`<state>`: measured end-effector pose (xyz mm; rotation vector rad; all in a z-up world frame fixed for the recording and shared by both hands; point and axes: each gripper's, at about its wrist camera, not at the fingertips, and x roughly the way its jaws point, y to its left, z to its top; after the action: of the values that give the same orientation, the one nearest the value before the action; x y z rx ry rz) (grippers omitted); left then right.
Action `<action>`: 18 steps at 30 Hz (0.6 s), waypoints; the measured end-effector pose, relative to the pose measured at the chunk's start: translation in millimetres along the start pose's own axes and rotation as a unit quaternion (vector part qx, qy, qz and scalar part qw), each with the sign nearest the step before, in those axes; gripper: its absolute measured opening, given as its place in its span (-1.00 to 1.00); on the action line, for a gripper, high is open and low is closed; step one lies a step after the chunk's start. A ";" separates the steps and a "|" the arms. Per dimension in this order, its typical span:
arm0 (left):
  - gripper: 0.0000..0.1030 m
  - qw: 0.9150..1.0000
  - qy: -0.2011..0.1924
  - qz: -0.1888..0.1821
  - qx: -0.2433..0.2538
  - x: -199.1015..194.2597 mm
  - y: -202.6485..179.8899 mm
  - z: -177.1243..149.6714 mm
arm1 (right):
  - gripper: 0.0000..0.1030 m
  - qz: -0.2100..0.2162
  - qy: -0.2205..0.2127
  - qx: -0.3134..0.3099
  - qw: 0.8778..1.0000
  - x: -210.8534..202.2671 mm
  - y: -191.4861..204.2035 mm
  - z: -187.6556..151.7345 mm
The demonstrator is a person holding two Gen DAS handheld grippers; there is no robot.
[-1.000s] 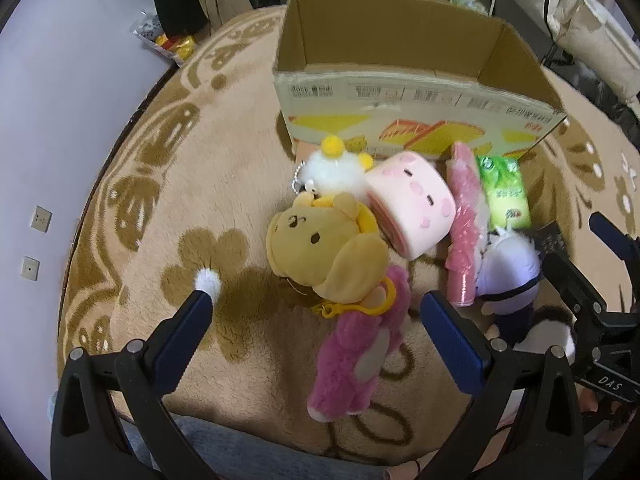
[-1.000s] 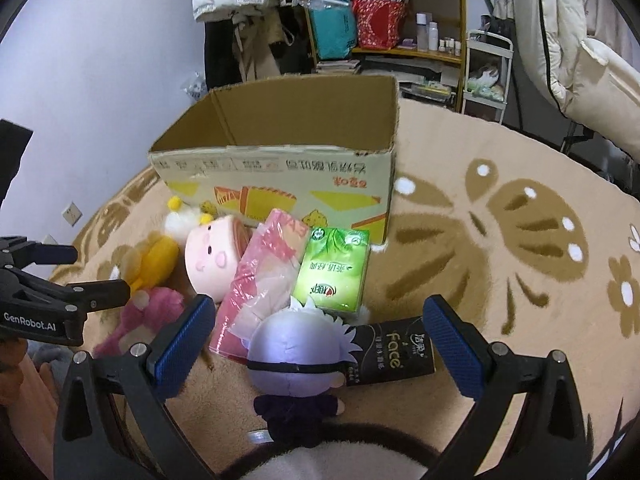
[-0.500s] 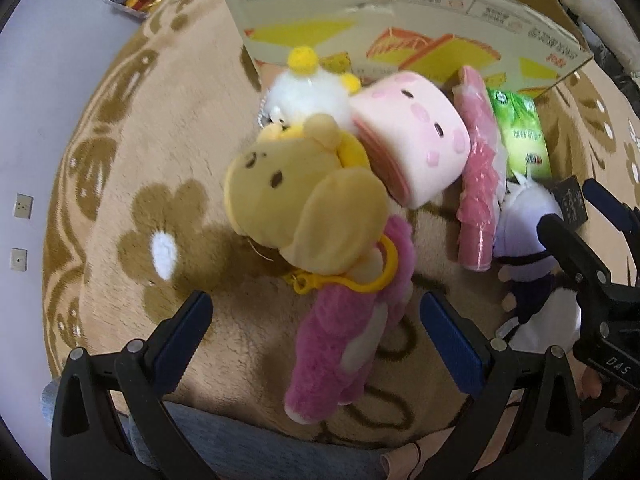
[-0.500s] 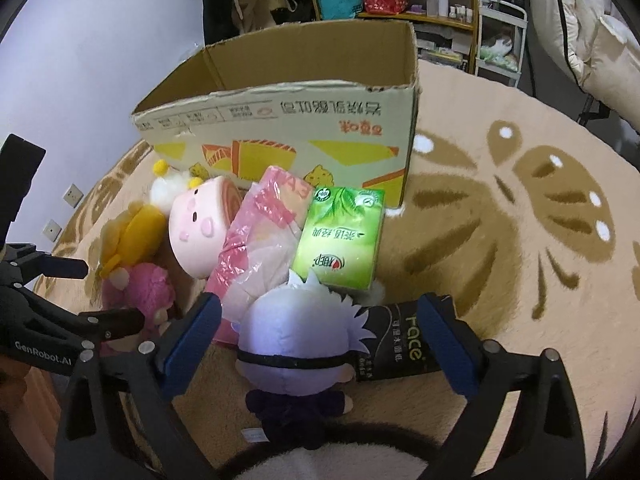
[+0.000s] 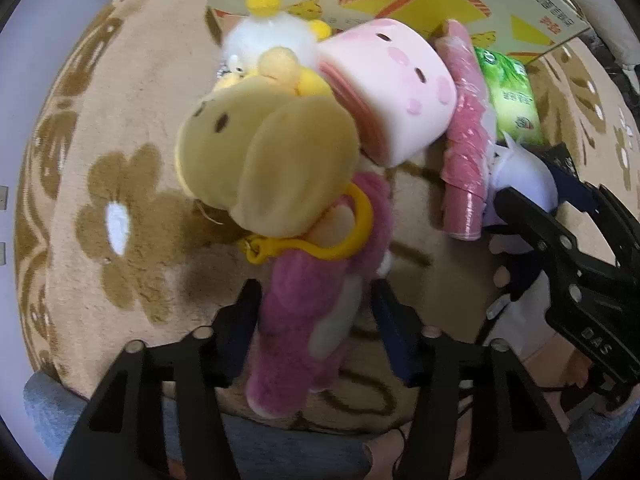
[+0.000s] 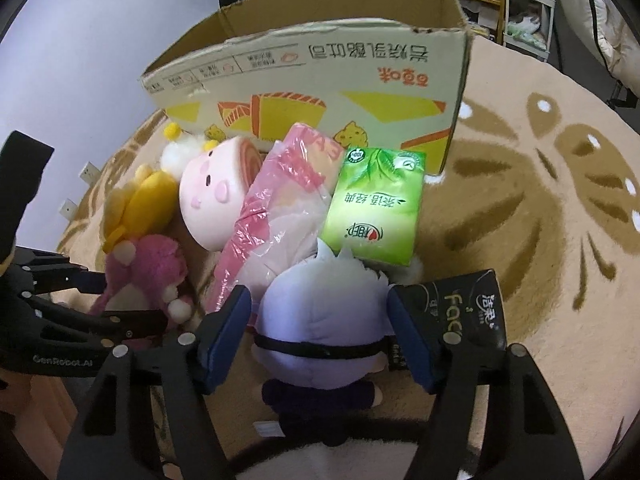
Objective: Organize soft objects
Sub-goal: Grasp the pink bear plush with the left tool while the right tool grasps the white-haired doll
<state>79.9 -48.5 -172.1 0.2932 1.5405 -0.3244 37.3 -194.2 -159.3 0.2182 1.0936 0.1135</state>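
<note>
In the left wrist view my left gripper (image 5: 316,304) points down over a pink plush (image 5: 312,320); its jaws are closing and both pads touch the plush's sides. A yellow bear plush (image 5: 260,160) with a yellow clip ring lies on the pink one. In the right wrist view my right gripper (image 6: 318,300) straddles the head of a pale-purple-haired doll (image 6: 320,308), jaws closing, pads against the head. Between them lie a pink roll-shaped plush (image 6: 212,192), a white plush with a yellow pompom (image 5: 264,36) and a pink plastic pack (image 6: 276,216).
An open cardboard box (image 6: 320,56) stands just behind the pile on a beige patterned rug (image 6: 540,208). A green tissue pack (image 6: 376,208) and a black tissue pack (image 6: 460,312) lie beside the doll. Shelves and a cart stand far back; a wall runs along the left.
Both grippers have come down onto the pile and narrowed from wide open. The left now flanks the pink plush, the right flanks the doll's head.
</note>
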 end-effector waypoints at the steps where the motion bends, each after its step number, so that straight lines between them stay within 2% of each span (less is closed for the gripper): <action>1: -0.07 1.000 0.001 -0.004 0.001 1.2 -2.4 -1.1 | 0.25 -0.006 -0.001 0.000 1.000 0.4 0.3 0.2; 3: -0.16 1.000 -0.004 -0.001 0.007 1.6 -6.6 -5.6 | 0.22 -0.003 -0.003 0.003 1.000 0.0 -0.1 -0.7; 10: -0.25 1.000 -0.023 -0.011 0.014 -13.2 -11.3 -18.5 | 0.21 -0.003 -0.020 0.011 1.000 -12.0 -2.7 -3.7; 18: -0.26 0.995 -0.089 -0.030 0.046 -51.7 -30.5 -34.2 | 0.20 -0.014 -0.063 0.007 0.998 -48.7 -7.2 -5.4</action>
<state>36.4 -62.5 -120.2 0.2820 1.3627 -0.4573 10.2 -210.2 -121.1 0.2205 0.9723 0.0660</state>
